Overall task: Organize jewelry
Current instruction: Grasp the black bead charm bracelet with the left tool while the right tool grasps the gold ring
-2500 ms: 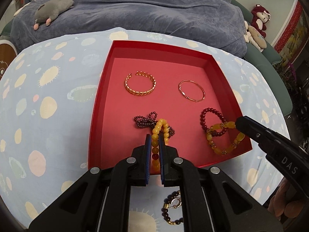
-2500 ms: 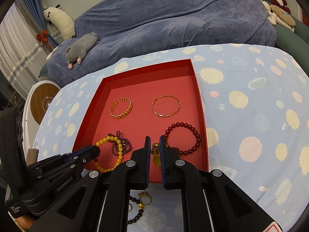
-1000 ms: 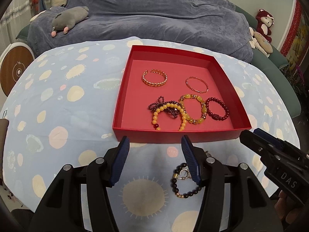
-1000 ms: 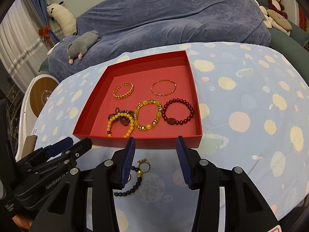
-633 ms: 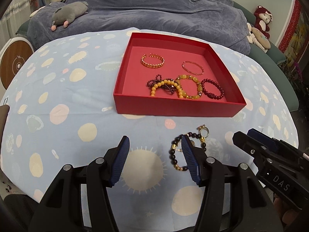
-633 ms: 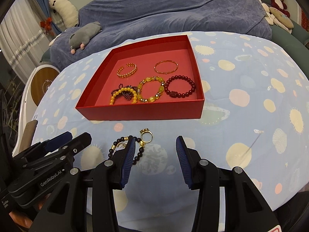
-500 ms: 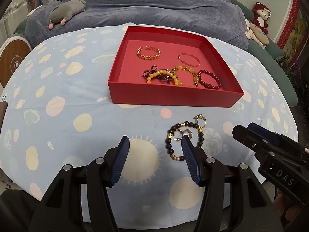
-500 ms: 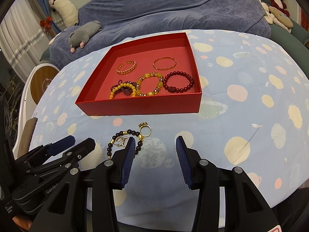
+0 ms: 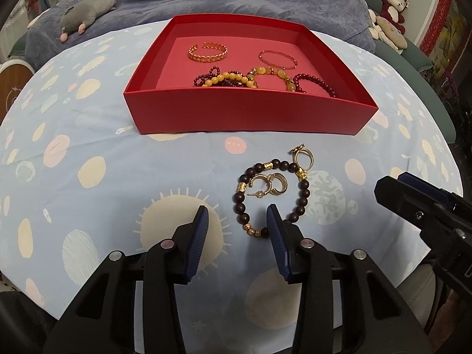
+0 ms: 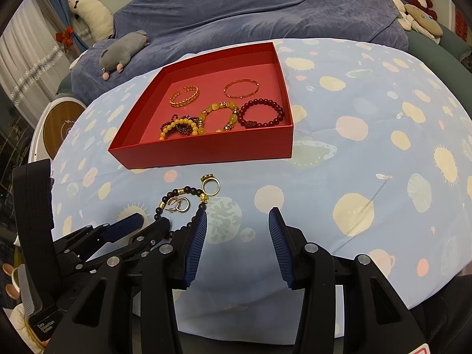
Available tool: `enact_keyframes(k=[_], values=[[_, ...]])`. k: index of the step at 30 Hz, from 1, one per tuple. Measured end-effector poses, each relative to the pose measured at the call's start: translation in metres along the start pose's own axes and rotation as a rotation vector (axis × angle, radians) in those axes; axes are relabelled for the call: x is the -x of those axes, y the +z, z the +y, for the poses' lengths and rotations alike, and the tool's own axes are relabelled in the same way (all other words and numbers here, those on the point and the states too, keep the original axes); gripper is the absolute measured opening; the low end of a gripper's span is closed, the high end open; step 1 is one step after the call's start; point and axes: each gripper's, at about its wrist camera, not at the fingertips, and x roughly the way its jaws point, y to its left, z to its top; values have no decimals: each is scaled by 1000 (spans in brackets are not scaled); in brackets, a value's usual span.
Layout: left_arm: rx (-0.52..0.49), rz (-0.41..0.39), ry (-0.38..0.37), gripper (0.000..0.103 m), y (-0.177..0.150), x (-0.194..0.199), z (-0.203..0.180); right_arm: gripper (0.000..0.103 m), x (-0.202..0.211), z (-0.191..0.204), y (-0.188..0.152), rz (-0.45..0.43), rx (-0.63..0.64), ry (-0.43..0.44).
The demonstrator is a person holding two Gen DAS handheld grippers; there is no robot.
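Observation:
A red box (image 9: 244, 112) (image 10: 206, 150) holds several bracelets: a gold cuff (image 9: 208, 51), a thin bangle (image 9: 277, 58), yellow bead bracelets (image 9: 227, 79) and a dark red one (image 10: 261, 112). On the cloth in front lie a dark bead bracelet (image 9: 273, 196) (image 10: 180, 197), gold hoop earrings (image 9: 270, 184) inside it, and a gold ring (image 9: 302, 156) (image 10: 211, 185). My left gripper (image 9: 237, 221) is open and empty, just short of the dark bracelet's near edge. My right gripper (image 10: 236, 225) is open and empty, to the right of that jewelry.
The table wears a light blue spotted cloth (image 10: 368, 153). Behind it is a blue-covered sofa (image 10: 250, 6) with a grey plush toy (image 10: 124, 48) and other stuffed toys (image 9: 392, 14). A round wooden object (image 10: 60, 124) stands at the left.
Both grippers opened, letting go of beaded bracelets in the box, and pulled back toward the table's near edge. They now sit low in front of the loose jewelry.

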Motion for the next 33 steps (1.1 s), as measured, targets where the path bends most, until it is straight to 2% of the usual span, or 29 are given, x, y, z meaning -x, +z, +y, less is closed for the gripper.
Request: enact_keyframes(k=[1, 3, 6, 12, 21, 27, 33], values=[[-5, -1, 3, 36, 0, 0, -1, 44, -1, 0, 0, 2, 0, 0], [-17, -1, 9, 24, 0, 0, 0, 44, -2, 0, -2, 7, 0, 1], [-2, 8, -18, 9, 0, 0, 4, 44, -2, 2, -3, 11, 3, 2], [2, 1, -38, 8, -4, 7, 8, 44, -3, 4, -4, 15, 14, 3], [29, -70, -93, 8, 2, 37, 16, 44, -3, 6, -6, 18, 21, 7], [10, -112, -117, 8, 6, 55, 13, 44, -6, 12, -4, 24, 37, 11], [12, -88, -108, 8, -8, 54, 22, 44, -17, 18, 0, 34, 73, 9]])
